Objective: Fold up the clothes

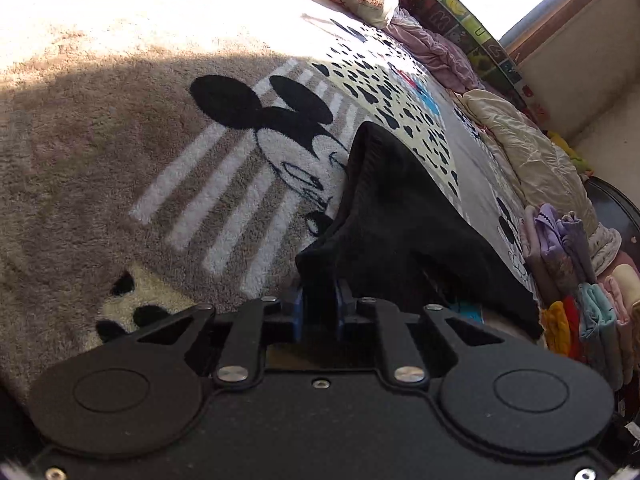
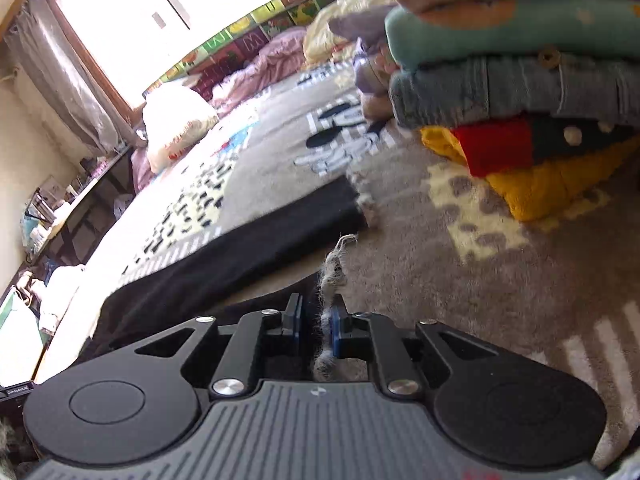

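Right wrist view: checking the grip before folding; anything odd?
Yes: the right claw pinches the black garment along with a grey frayed fringe tuft, which may belong to the blanket.

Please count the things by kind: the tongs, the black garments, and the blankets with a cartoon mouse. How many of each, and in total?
left tongs, right tongs: 2
black garment: 1
cartoon mouse blanket: 1
Total: 4
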`<state>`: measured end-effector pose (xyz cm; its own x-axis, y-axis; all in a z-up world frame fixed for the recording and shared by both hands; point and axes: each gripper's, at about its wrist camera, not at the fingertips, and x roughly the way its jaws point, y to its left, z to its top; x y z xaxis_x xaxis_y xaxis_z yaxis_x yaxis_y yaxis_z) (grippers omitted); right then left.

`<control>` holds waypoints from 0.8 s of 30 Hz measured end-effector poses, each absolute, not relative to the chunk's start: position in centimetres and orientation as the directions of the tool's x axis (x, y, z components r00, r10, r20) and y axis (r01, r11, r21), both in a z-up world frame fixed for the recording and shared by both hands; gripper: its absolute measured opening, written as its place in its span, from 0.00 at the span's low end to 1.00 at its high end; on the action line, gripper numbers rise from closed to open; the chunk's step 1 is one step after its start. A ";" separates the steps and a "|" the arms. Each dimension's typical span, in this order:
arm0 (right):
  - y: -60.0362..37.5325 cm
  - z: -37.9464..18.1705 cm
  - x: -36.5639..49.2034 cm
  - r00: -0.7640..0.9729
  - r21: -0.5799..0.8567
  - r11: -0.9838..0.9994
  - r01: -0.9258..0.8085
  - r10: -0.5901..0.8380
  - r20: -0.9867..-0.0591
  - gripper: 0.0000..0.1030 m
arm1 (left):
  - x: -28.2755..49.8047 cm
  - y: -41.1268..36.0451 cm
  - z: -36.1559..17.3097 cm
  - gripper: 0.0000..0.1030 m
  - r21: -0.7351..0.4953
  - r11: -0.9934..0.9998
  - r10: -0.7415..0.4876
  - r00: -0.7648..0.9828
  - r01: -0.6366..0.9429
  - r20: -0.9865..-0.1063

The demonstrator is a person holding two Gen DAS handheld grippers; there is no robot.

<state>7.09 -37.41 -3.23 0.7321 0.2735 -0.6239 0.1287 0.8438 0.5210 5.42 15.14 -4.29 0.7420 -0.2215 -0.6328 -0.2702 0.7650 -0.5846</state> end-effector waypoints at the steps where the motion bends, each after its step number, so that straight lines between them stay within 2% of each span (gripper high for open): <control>1: -37.7 -4.2 7.1 0.717 0.520 0.838 0.166 0.260 -0.647 0.24 | 5.3 15.2 -4.0 0.40 -0.594 0.760 -0.218 0.758 -0.263 -0.615; 2: -37.7 -5.2 6.7 0.717 0.518 0.838 0.171 0.255 -0.648 0.27 | 5.2 15.1 -3.7 0.59 -0.592 0.762 -0.203 0.770 -0.263 -0.604; 3: -37.8 -6.1 6.2 0.718 0.516 0.838 0.175 0.250 -0.649 0.31 | 5.3 14.9 -3.8 0.60 -0.577 0.771 -0.192 0.765 -0.270 -0.614; 5: -38.0 -7.2 4.7 0.765 0.564 0.809 0.165 0.256 -0.591 0.32 | 5.6 14.4 -4.3 0.58 -0.541 0.793 -0.177 0.745 -0.279 -0.643; 7: -38.2 -8.0 3.7 0.786 0.593 0.791 0.152 0.268 -0.558 0.32 | 5.8 13.7 -4.7 0.44 -0.503 0.823 -0.167 0.735 -0.263 -0.658; 8: -38.2 -7.9 3.5 0.786 0.601 0.785 0.148 0.276 -0.554 0.32 | 5.9 13.4 -4.6 0.16 -0.503 0.831 -0.187 0.732 -0.238 -0.655; 9: -38.1 -7.9 3.5 0.781 0.603 0.786 0.137 0.288 -0.554 0.32 | 6.0 13.2 -4.7 0.11 -0.522 0.825 -0.216 0.731 -0.218 -0.647; 11: -37.4 -7.9 3.8 0.767 0.590 0.801 0.097 0.318 -0.558 0.30 | 5.8 12.9 -4.5 0.06 -0.524 0.830 -0.217 0.752 -0.193 -0.623; 14: -37.1 -7.2 3.6 0.786 0.584 0.809 0.067 0.318 -0.530 0.10 | 4.9 13.4 -3.7 0.04 -0.597 0.787 -0.246 0.807 -0.157 -0.536; 16: -37.5 -6.1 3.0 0.810 0.608 0.792 0.062 0.316 -0.494 0.10 | 4.5 13.7 -3.2 0.04 -0.628 0.764 -0.254 0.825 -0.148 -0.504; 18: -38.5 -4.5 2.1 0.837 0.642 0.764 0.066 0.308 -0.452 0.09 | 4.6 13.7 -3.9 0.05 -0.630 0.758 -0.280 0.787 -0.171 -0.551; 20: -39.4 -2.9 1.3 0.862 0.675 0.734 0.068 0.297 -0.410 0.09 | 4.8 13.4 -4.2 0.08 -0.612 0.767 -0.275 0.763 -0.192 -0.584; 22: -39.9 -3.8 1.4 0.798 0.672 0.728 0.137 0.321 -0.511 0.10 | 5.0 13.2 -4.4 0.20 -0.591 0.778 -0.266 0.743 -0.211 -0.615; 24: -40.3 -5.3 1.2 0.749 0.652 0.732 0.197 0.317 -0.583 0.22 | 4.9 13.1 -4.3 0.52 -0.572 0.787 -0.238 0.743 -0.230 -0.626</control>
<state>1.23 -40.29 -5.30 0.7486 0.3166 -0.5825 0.1974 0.7323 0.6517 4.89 13.08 -4.26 0.7428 -0.2379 -0.6258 -0.2297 0.7874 -0.5720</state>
